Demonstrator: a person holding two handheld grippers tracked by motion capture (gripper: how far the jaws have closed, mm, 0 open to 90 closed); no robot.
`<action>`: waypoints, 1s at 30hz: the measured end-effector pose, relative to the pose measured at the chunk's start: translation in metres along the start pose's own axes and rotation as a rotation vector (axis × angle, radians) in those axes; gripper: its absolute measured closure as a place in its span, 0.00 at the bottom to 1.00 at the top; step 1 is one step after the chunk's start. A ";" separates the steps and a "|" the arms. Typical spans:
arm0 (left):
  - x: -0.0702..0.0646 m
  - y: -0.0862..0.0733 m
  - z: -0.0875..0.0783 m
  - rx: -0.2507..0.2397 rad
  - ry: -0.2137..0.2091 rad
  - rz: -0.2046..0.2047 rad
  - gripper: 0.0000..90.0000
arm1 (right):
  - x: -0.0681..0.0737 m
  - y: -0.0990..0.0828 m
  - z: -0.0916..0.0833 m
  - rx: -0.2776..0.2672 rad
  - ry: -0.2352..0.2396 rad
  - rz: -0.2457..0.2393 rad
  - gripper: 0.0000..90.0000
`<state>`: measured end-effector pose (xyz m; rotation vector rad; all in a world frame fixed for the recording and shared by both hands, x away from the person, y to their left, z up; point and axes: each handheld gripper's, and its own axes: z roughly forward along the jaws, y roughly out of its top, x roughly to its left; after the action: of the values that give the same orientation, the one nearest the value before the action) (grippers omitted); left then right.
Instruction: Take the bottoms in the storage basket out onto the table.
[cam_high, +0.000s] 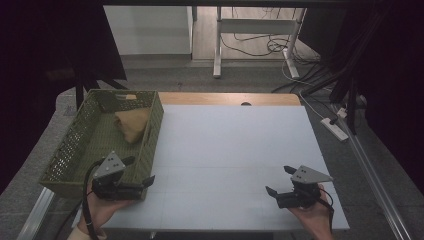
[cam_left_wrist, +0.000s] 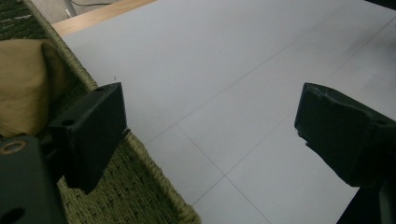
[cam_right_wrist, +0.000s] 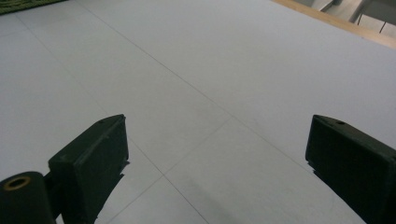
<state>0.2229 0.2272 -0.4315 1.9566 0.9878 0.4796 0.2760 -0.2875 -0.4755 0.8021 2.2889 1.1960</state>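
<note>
A green woven basket (cam_high: 75, 150) stands at the left of the white table (cam_high: 235, 150), and a tan folded cloth (cam_high: 131, 124) lies inside it toward the far end. My left gripper (cam_high: 139, 170) hovers over the basket's near right corner, open, with nothing between its jaws; its own view shows the basket rim (cam_left_wrist: 154, 172) below and the cloth (cam_left_wrist: 23, 84) at the left. My right gripper (cam_high: 280, 180) is held above the table's near right part, open and empty, with bare table (cam_right_wrist: 210, 93) ahead of it.
A wooden strip (cam_high: 230, 98) runs along the table's far edge. Beyond it on the floor stand a white desk frame (cam_high: 260, 30) and loose cables (cam_high: 260, 47). A power strip (cam_high: 336, 129) lies off the table's right side.
</note>
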 end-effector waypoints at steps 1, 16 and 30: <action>0.001 0.000 0.000 0.000 -0.002 -0.004 0.11 | 0.001 0.000 0.000 -0.004 0.003 -0.003 0.07; 0.009 -0.003 -0.002 0.005 -0.021 -0.046 0.11 | 0.001 0.005 0.005 -0.025 0.037 -0.008 0.07; 0.015 0.006 0.002 0.001 -0.038 -0.055 0.11 | 0.000 0.000 0.001 -0.017 0.029 -0.003 0.07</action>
<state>0.2359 0.2360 -0.4282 1.9272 1.0148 0.4097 0.2769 -0.2873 -0.4760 0.7796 2.2998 1.2314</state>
